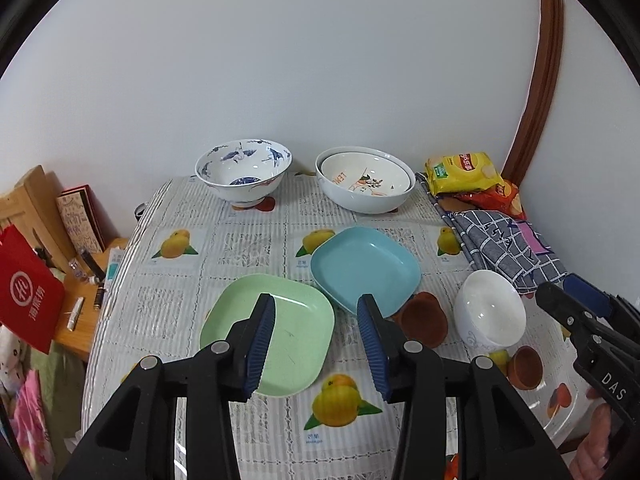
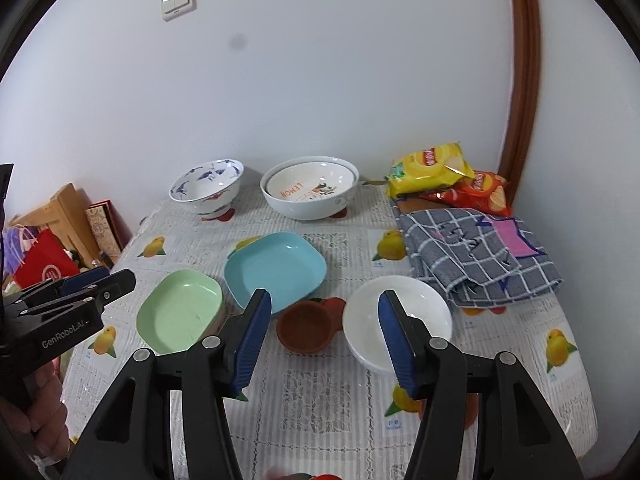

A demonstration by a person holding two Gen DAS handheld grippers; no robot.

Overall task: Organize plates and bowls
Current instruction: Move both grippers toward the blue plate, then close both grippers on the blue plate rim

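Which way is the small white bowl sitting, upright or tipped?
Upright. The small white bowl rests on its base on the tablecloth, mouth up and rim level, beside the brown dish. It looks empty.

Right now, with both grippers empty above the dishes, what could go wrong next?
1. The blue plate seems to overlap the green plate; lifting either may drag the other.
2. The small brown dish sits close beside the white bowl, so the right gripper might bump it.
3. Glossy rims may slip from the pads.
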